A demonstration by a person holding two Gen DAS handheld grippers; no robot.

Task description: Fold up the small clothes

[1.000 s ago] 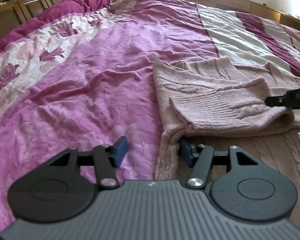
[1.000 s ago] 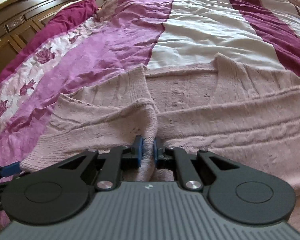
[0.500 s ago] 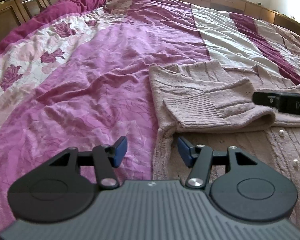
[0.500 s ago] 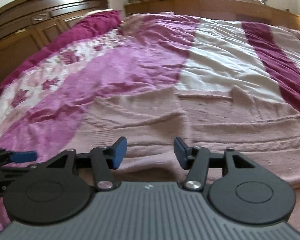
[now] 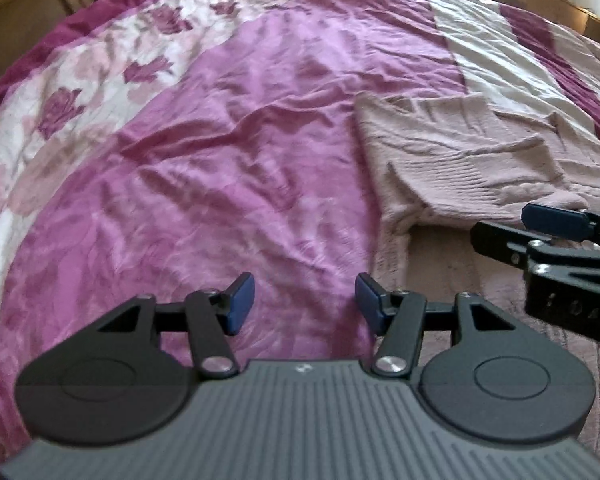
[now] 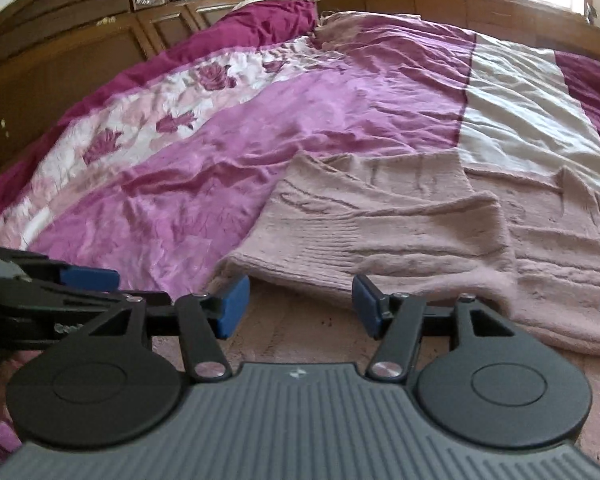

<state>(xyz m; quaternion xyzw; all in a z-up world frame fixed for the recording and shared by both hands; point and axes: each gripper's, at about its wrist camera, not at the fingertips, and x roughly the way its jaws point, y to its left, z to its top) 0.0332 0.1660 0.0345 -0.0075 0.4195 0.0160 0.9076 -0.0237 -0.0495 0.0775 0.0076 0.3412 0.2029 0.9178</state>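
The pale pink knitted cardigan [image 6: 400, 232] lay flat on the purple and cream bedspread [image 5: 228, 152], toward its cream stripe, with one ribbed sleeve [image 5: 476, 176] folded across the body so that its cuff end pointed at your right gripper [image 6: 300, 306]. The wool looked fuzzy, with cable ridges along the front. Your right gripper's jaws had just been opening, and they stood spread above the cardigan's lower part with nothing between them, the sleeve's folded edge just beyond the blue pads. Your left gripper [image 5: 305, 307] was spread too, empty, over the bedspread at the cardigan's left edge. In the left wrist view the right gripper [image 5: 552, 220] came in from the right and hid part of the knit. The cardigan's right side ran out of both views, and both pictures were soft with blur.
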